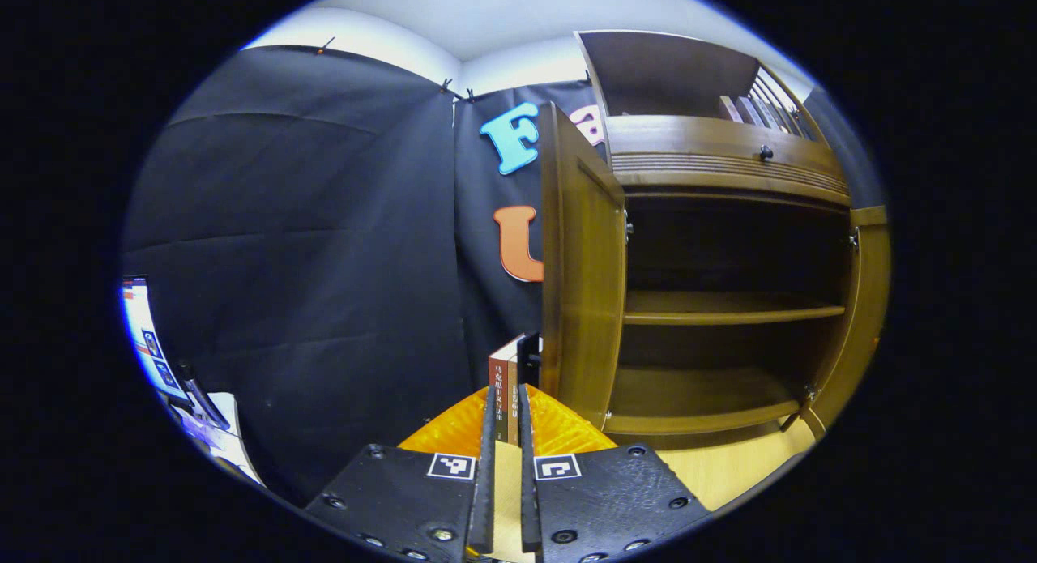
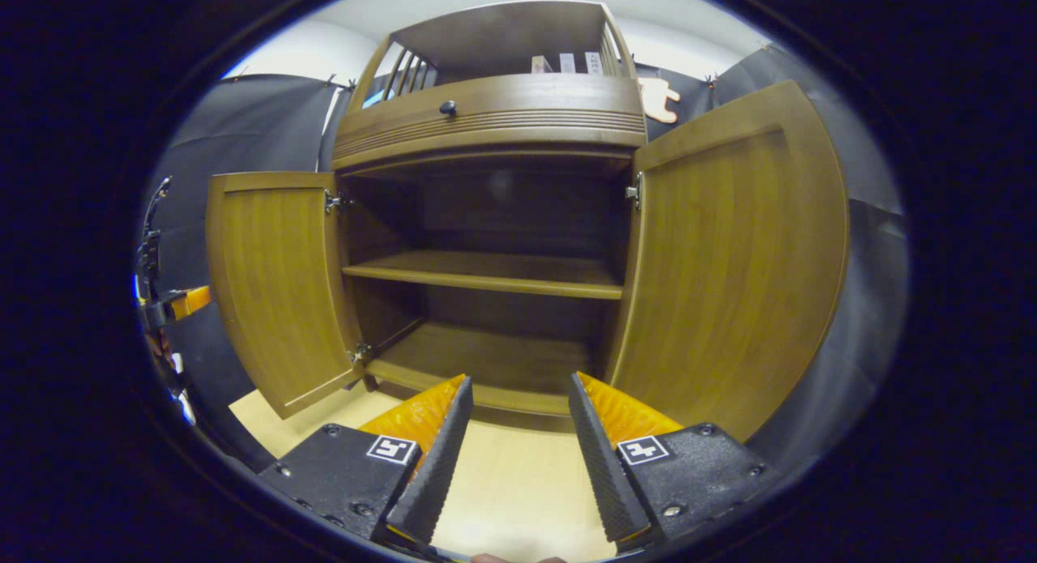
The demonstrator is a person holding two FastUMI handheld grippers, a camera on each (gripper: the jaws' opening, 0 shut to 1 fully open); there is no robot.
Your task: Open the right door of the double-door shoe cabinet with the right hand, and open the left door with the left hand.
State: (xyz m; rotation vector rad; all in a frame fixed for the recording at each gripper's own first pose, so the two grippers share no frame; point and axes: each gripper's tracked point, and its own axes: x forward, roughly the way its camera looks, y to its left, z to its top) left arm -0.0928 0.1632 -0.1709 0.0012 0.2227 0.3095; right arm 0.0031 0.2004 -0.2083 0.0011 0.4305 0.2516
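Shoe cabinet (image 1: 729,304) stands with its left door (image 1: 579,279) swung open beyond the left gripper (image 1: 504,409), jaws nearly closed on nothing. Right gripper view: both doors wide, right door (image 2: 729,263) beside the right gripper (image 2: 518,417), jaws spread.

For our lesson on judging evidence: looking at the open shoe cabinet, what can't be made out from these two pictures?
- Back of the upper compartment: right gripper view, lost in shadow.
- Spines of the books on top: left gripper view, too small, behind slats.
- Outer face of the left door: left gripper view, seen nearly edge-on.
- What the left gripper nearly closes on: unclear.
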